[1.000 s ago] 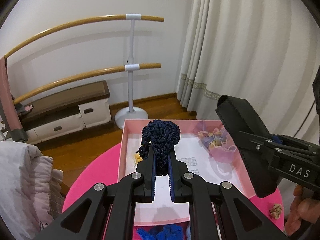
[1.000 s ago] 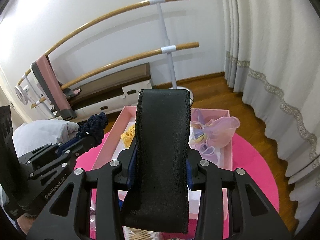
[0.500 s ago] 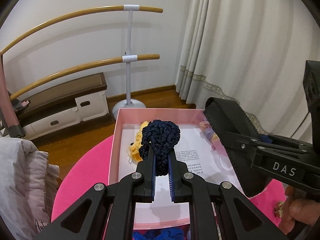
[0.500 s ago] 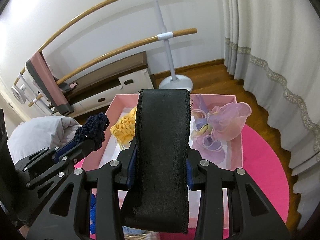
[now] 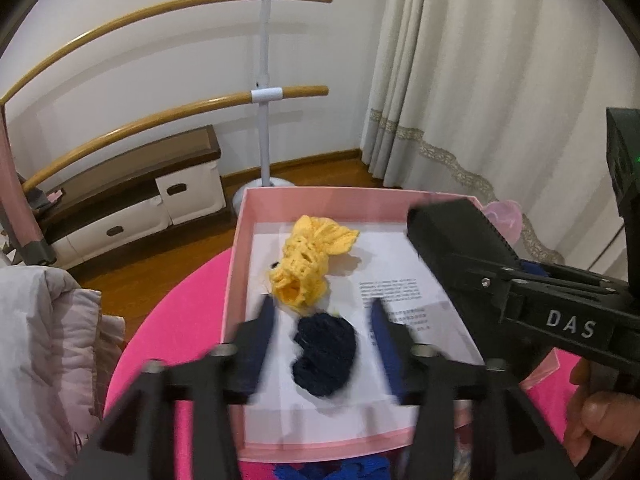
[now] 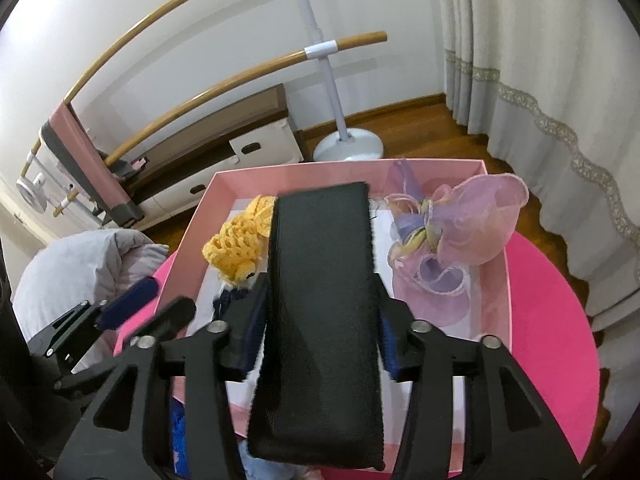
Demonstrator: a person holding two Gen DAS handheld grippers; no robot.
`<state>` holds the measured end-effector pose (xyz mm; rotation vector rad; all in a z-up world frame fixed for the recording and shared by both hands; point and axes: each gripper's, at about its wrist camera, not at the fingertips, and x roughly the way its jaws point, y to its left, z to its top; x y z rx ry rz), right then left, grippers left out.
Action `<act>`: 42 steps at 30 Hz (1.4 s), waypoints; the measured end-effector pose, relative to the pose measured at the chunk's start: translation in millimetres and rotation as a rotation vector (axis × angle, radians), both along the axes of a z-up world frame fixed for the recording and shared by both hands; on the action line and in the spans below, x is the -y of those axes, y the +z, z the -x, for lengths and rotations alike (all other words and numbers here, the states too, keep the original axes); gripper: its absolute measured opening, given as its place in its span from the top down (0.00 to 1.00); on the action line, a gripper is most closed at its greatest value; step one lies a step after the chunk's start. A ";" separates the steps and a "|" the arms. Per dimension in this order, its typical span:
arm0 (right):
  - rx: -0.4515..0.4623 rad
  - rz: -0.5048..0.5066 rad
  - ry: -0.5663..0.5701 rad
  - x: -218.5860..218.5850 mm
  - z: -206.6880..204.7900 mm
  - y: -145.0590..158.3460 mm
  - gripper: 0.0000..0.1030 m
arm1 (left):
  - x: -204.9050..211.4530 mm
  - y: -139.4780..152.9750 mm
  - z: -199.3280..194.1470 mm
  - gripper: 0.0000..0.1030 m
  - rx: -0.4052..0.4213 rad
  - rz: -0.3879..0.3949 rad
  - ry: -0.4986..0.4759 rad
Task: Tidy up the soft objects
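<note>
The left gripper (image 5: 322, 320) shows smeared with blur, its fingers (image 5: 260, 332) streaked, so their edges are hard to trace. The navy scrunchie (image 5: 325, 354) between them is soft-edged too. From the right wrist, the black band (image 6: 320, 312) covers the middle of the pink box (image 6: 304, 170) and most of that scrunchie. Whether the right gripper (image 6: 320, 328) still presses the band I cannot tell. A blue thing (image 5: 332, 471) on the near counter (image 5: 180, 312) is cut off by the picture's edge.
</note>
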<state>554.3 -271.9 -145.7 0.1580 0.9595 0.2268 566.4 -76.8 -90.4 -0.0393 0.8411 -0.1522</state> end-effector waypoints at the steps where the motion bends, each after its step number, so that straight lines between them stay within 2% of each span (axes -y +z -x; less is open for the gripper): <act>1: 0.004 -0.007 -0.003 2.9 1.3 0.0 0.47 | -0.2 3.0 1.5 0.39 0.013 -0.003 0.007; 2: 0.008 -0.016 -0.006 5.2 3.0 1.2 0.43 | -1.2 5.3 4.9 0.38 0.024 0.000 0.006; 4: 0.026 -0.035 -0.013 8.2 6.5 6.3 0.17 | -3.4 10.4 10.7 0.24 0.047 0.001 0.011; 6: 0.052 -0.058 -0.016 11.6 12.5 13.9 0.00 | -6.0 17.4 20.0 0.10 0.087 -0.018 0.028; 8: 0.075 -0.065 -0.029 13.0 18.1 22.5 0.00 | -9.0 20.6 31.4 0.01 0.124 -0.039 0.044; 14: 0.143 -0.033 -0.094 20.9 44.0 52.5 0.00 | -8.6 33.6 73.5 0.00 0.196 -0.097 0.070; 25: 0.300 0.008 -0.130 28.0 133.1 102.9 0.00 | -13.3 62.7 163.5 0.00 0.290 -0.049 0.100; 33: 0.380 0.067 -0.176 30.3 200.5 119.4 0.00 | -18.4 83.1 242.8 0.00 0.350 -0.031 0.083; 42: 0.464 0.125 -0.222 35.3 278.1 123.1 0.00 | -19.9 90.5 328.3 0.00 0.404 -0.015 0.074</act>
